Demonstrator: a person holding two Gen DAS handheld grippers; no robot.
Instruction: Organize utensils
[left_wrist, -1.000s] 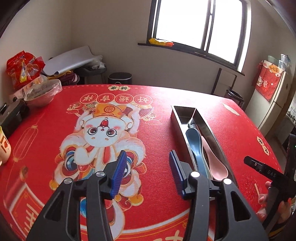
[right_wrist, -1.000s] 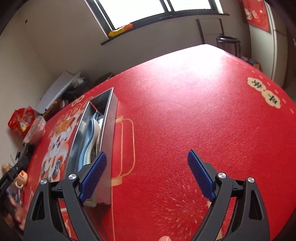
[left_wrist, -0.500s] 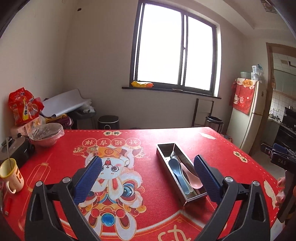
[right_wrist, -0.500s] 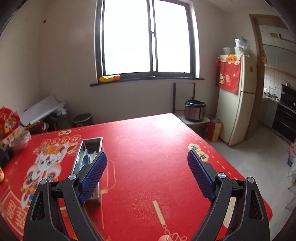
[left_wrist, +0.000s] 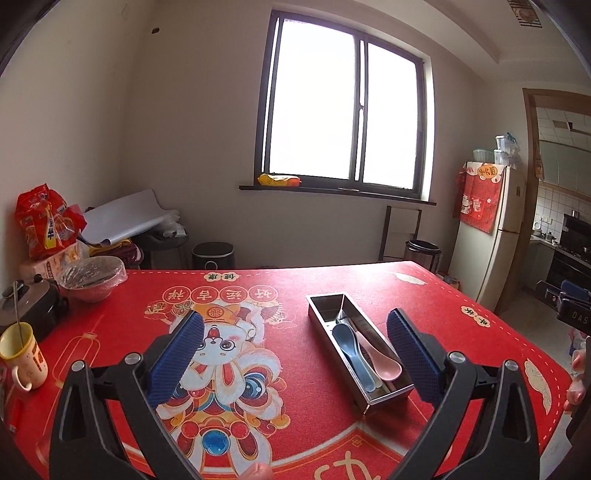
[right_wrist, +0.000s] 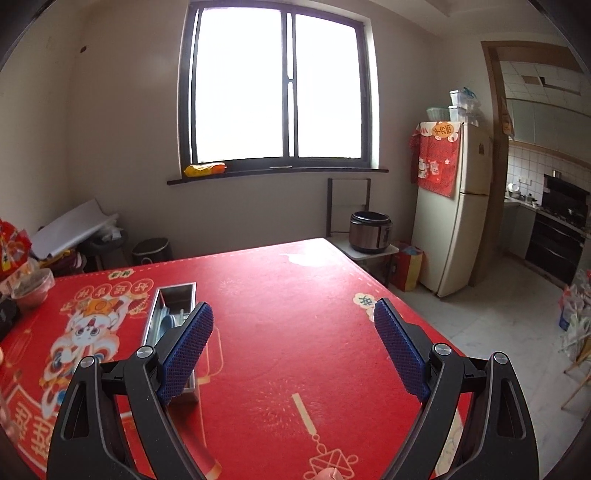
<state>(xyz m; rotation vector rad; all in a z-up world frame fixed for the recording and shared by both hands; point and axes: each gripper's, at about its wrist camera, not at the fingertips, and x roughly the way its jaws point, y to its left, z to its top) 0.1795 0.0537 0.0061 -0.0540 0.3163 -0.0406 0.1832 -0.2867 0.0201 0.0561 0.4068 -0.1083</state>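
A long steel utensil box (left_wrist: 322, 320) lies on the red table mat. It holds a blue spoon (left_wrist: 351, 350) and a pink spoon (left_wrist: 380, 360) side by side. My left gripper (left_wrist: 295, 332) is open and empty, held above the mat on the near side of the box. My right gripper (right_wrist: 293, 321) is open and empty, to the right of the same box (right_wrist: 176, 293), whose near part its left finger hides. The right gripper also shows at the right edge of the left wrist view (left_wrist: 565, 306).
A yellow mug (left_wrist: 22, 354), a dark pot (left_wrist: 29, 306) and a covered bowl (left_wrist: 92, 277) stand along the table's left edge. Snack bags (left_wrist: 44, 225) sit behind them. A fridge (right_wrist: 458, 206) and a rice cooker (right_wrist: 369, 230) stand past the table's far right.
Both grippers have lifted and pulled back from the table, so the views went from close on the mat to the whole room. The left gripper's jaws opened wider. The spoons stayed in the box.
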